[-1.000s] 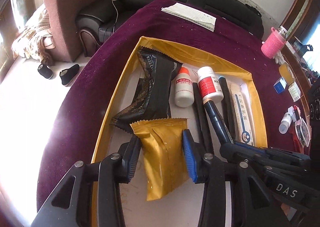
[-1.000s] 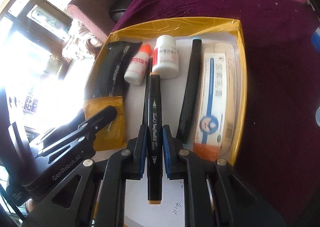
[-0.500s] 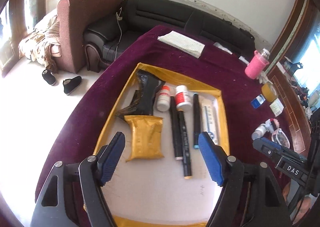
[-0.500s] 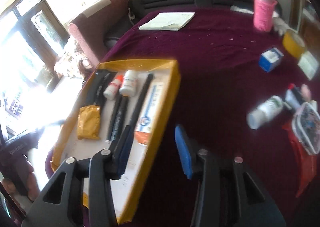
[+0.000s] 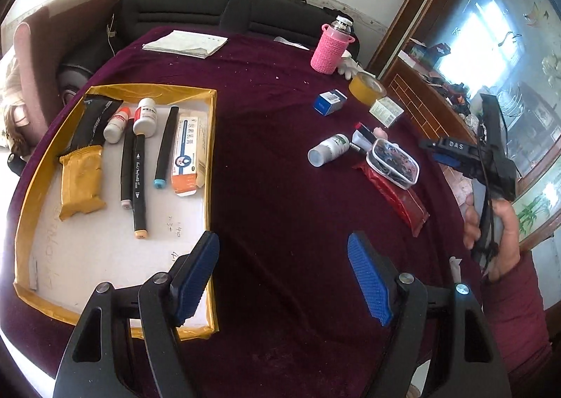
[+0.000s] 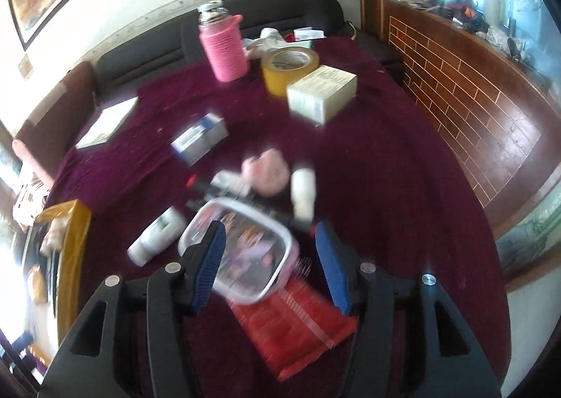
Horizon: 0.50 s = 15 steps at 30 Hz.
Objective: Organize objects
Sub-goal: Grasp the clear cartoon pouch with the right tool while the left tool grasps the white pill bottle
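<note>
From the left wrist view, our left gripper (image 5: 284, 275) has its jaws spread wide and holds nothing, hanging above the maroon counter (image 5: 280, 159) just beside the near right corner of the yellow-rimmed tray (image 5: 210, 159). In the tray lie a black packet (image 5: 93, 122), a yellow packet (image 5: 81, 187), two small white bottles (image 5: 115, 124) (image 5: 144, 117), three dark markers (image 5: 139, 184) (image 5: 127, 170) (image 5: 165, 149) and a flat carton (image 5: 187, 152) along its right wall. Toward the counter's right edge we see a lying white bottle (image 5: 328, 149), a clear lidded box (image 5: 392, 163) resting on a red packet (image 5: 396, 198), and our right gripper (image 5: 445, 156) above them.

From the right wrist view, blurred, our right gripper (image 6: 271, 264) also has its jaws wide apart and empty, framing the clear lidded box (image 6: 242, 250), which overlaps the red packet (image 6: 298, 321). Whether a jaw touches the box we cannot tell. The white bottle (image 6: 157, 236) lies just left of it.
</note>
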Available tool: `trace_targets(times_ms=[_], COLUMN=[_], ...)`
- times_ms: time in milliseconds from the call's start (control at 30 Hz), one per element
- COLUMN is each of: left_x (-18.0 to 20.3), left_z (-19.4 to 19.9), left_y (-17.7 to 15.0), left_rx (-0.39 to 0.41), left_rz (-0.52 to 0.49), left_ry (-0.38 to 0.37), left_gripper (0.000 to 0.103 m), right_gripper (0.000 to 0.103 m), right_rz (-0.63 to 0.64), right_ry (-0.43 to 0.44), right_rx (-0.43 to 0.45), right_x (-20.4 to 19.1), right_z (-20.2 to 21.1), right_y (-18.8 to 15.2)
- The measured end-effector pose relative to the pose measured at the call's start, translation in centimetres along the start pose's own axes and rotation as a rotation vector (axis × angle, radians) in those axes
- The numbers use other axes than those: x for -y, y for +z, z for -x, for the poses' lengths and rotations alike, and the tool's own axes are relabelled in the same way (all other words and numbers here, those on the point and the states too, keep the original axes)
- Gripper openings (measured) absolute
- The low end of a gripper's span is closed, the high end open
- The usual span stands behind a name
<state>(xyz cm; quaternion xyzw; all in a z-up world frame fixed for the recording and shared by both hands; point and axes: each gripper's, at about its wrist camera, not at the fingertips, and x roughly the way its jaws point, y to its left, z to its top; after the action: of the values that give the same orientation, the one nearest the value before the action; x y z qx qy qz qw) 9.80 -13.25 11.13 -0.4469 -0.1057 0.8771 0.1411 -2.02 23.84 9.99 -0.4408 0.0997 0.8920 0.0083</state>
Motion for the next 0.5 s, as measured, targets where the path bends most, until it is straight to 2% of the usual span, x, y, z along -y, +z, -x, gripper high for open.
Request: trace_targets(times_ms=[100, 167, 233, 333, 367, 500], left_x=[-0.2, -0.5, -1.3, -2.1, -2.2, -2.2], left_z=[1.0, 1.6, 2.2, 2.1, 1.7, -0.2], left_y=[0.0, 0.0, -0.1, 0.1, 0.2, 0.4], left_rx=[0.019, 0.033, 0.051, 0.070, 0.066, 0.019], left_rz=[0.015, 0.022, 0.027, 0.022, 0.019, 0.033], left_ry=[0.026, 0.058, 0.084, 0.120, 0.130, 0.111], left_gripper=[0.071, 0.071, 0.071, 0.071, 0.071, 0.071], right_gripper=[0.052, 0.052, 0.053, 0.053, 0.052, 0.052], right_rz=[-0.036, -0.053, -0.023, 0.112, 0.153, 0.186], right_ry=[0.041, 0.092, 0.205, 0.437, 0.450, 0.299], right_rx=[-0.041, -0.122, -0.203, -0.288, -0.285, -0.225], right_x=[0.8, 0.4, -1.0, -4.1, -4.7, -4.8], right_z=[-2.8, -5.0, -6.0, -4.6, -3.8, -2.1], right_y=[2.0, 2.4, 1.5, -1.1, -1.8, -3.4])
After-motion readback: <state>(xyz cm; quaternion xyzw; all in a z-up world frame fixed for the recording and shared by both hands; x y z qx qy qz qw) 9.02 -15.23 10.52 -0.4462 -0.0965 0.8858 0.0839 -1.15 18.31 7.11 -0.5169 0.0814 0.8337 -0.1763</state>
